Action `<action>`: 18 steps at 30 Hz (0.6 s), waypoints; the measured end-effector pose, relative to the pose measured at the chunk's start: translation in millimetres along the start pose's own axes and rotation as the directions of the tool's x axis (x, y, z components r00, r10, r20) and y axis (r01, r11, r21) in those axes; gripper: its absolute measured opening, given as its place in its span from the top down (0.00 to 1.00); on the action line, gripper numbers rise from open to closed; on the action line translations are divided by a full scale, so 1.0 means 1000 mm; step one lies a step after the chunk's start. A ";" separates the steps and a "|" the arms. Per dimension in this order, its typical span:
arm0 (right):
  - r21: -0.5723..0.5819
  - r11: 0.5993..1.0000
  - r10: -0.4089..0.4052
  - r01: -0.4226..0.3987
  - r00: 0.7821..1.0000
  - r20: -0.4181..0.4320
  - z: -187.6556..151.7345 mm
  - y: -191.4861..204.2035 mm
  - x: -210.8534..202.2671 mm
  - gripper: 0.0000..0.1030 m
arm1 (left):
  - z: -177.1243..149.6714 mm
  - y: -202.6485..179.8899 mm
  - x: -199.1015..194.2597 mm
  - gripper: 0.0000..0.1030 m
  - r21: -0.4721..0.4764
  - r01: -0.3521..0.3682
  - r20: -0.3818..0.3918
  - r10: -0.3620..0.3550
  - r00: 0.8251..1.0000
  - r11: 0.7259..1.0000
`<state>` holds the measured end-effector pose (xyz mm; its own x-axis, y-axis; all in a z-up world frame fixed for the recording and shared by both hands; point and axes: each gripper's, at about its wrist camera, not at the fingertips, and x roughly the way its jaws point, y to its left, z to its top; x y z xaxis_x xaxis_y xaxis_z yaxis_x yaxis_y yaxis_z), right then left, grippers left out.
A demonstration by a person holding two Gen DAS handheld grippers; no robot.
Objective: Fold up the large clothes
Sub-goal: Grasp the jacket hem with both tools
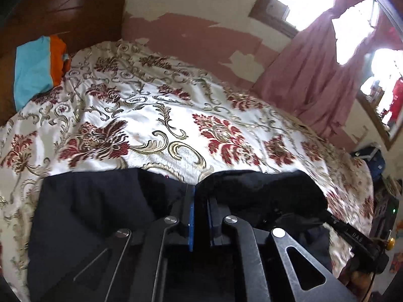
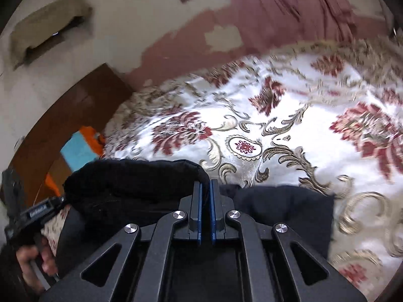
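Right, I've both grippers, left gripper and right gripper, jaws clenched on the dark garment's far edge, lower frame, ready to fold it across the bed.

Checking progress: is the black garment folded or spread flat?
Cannot tell: black garment lies bunched on the bedspread, mostly hidden by grippers.

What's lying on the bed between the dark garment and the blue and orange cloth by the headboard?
Only bare floral bedspread separates the dark garment from the blue and orange cloth, seen in the left wrist view.
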<state>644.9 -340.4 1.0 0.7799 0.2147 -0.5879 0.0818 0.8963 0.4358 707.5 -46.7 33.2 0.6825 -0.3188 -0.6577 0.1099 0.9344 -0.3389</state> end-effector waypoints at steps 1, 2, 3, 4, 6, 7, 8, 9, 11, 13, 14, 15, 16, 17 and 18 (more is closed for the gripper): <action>-0.048 0.999 -0.004 0.004 1.000 0.000 -0.009 0.006 -0.011 0.95 | -0.005 0.002 -0.009 0.93 0.011 0.009 -0.009 -0.008 1.000 1.000; -0.073 0.997 -0.010 0.010 1.000 0.001 -0.014 0.007 -0.016 0.95 | -0.010 0.003 -0.016 0.93 0.025 0.011 -0.022 -0.011 1.000 1.000; -0.119 0.993 -0.020 0.019 1.000 -0.002 -0.024 0.011 -0.022 0.96 | -0.016 0.004 -0.022 0.93 0.046 0.007 -0.031 -0.006 0.999 0.999; -0.150 0.988 -0.032 0.030 0.999 -0.008 -0.032 0.014 -0.023 0.96 | -0.023 0.007 -0.025 0.93 0.068 -0.003 -0.047 0.007 0.999 0.998; -0.182 0.982 -0.052 0.047 0.998 -0.022 -0.042 0.013 -0.022 0.96 | -0.036 0.012 -0.026 0.93 0.094 -0.022 -0.079 0.029 0.996 0.995; -0.198 0.978 -0.069 0.060 0.997 -0.039 -0.049 0.012 -0.017 0.96 | -0.042 0.017 -0.023 0.94 0.100 -0.027 -0.096 0.037 0.995 0.995; -0.201 0.977 -0.085 0.072 0.995 -0.057 -0.055 0.009 -0.011 0.96 | -0.046 0.020 -0.019 0.94 0.104 -0.035 -0.111 0.047 0.993 0.994; -0.205 0.975 -0.100 0.083 0.992 -0.075 -0.060 0.008 -0.006 0.96 | -0.051 0.024 -0.013 0.94 0.107 -0.043 -0.128 0.057 0.990 0.993; -0.226 0.968 -0.133 0.106 0.985 -0.109 -0.071 0.003 0.008 0.96 | -0.060 0.029 0.002 0.94 0.121 -0.056 -0.155 0.075 0.985 0.991; -0.239 0.963 -0.157 0.122 0.978 -0.136 -0.080 0.001 0.020 0.96 | -0.067 0.027 0.012 0.94 0.163 -0.070 -0.149 0.094 0.984 0.984; -0.240 0.963 -0.164 0.126 0.976 -0.146 -0.084 0.000 0.024 0.96 | -0.071 0.026 0.015 0.93 0.179 -0.073 -0.141 0.099 0.985 0.981; -0.233 0.964 -0.166 0.129 0.975 -0.148 -0.088 -0.001 0.027 0.96 | -0.075 0.025 0.019 0.93 0.197 -0.076 -0.131 0.103 0.986 0.977; -0.229 0.965 -0.166 0.129 0.975 -0.150 -0.090 -0.004 0.031 0.96 | -0.079 0.025 0.022 0.93 0.214 -0.081 -0.120 0.108 0.987 0.973; -0.231 0.964 -0.168 0.131 0.974 -0.150 -0.092 -0.003 0.033 0.96 | -0.082 0.024 0.023 0.93 0.229 -0.087 -0.107 0.114 0.988 0.969; -0.232 0.964 -0.170 0.133 0.974 -0.149 -0.095 -0.002 0.034 0.96 | -0.083 0.023 0.023 0.93 0.236 -0.090 -0.098 0.115 0.988 0.968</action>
<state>612.8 -297.6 -84.5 0.6536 0.1144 -0.7481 0.0387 0.9822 0.1840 665.9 -45.9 -45.5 0.6162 -0.2229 -0.7554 0.2155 0.9702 -0.1105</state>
